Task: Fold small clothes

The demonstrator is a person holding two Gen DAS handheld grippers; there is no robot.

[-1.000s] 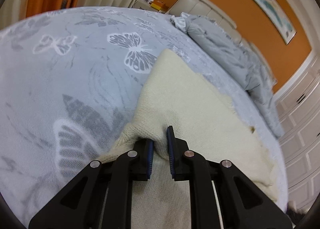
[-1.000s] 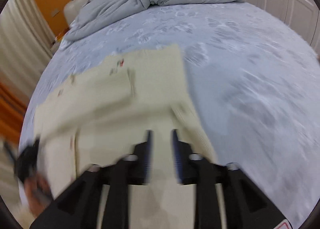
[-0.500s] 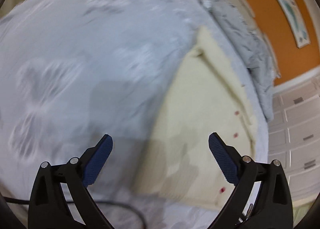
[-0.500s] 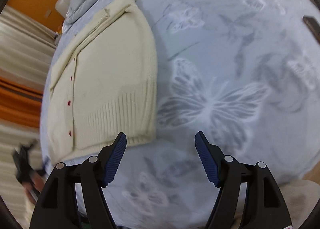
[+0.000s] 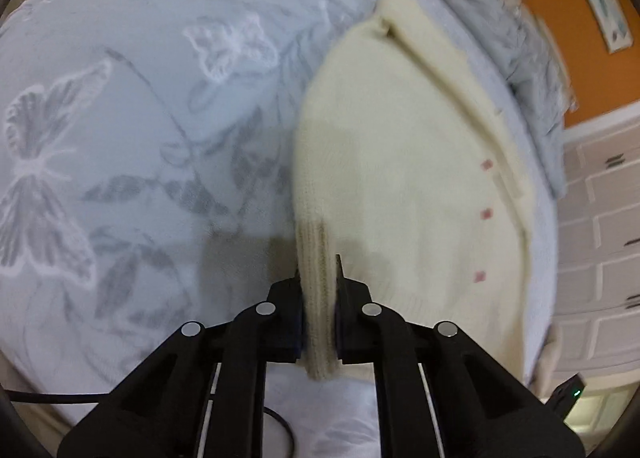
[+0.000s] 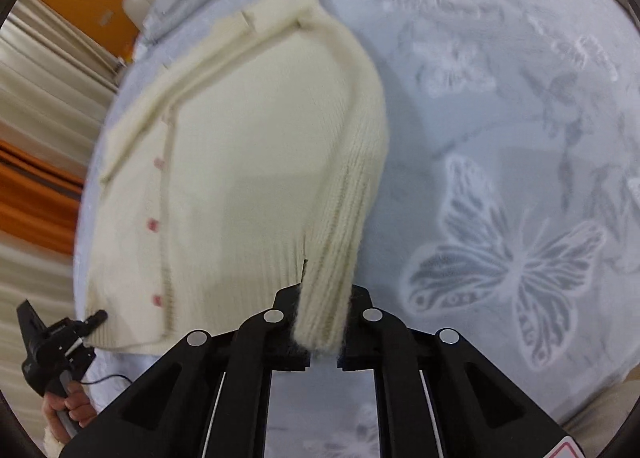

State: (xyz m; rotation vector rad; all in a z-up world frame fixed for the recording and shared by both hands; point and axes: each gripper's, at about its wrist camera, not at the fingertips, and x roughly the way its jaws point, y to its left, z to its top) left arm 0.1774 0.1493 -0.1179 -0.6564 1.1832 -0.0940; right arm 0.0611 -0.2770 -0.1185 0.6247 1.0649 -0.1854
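You had both the left hand-held gripper [image 5: 319, 290] and right hand-held gripper [image 6: 323, 302] clamped on cardigan [image 5: 400, 177] cuffs over the bed [image 5: 140, 117]; uneven pulling risked slipping knit and a skewed fold.

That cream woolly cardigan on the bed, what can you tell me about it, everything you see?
The cardigan is cream knit, soft and fuzzy, with ribbed cuffs and hem and small pink buttons down its closed front. It lies front up and mostly flat on the butterfly-patterned bedspread, collar end toward the grey duvet. The right gripper pinches one ribbed sleeve cuff; the left gripper pinches the other, both at the hem end.
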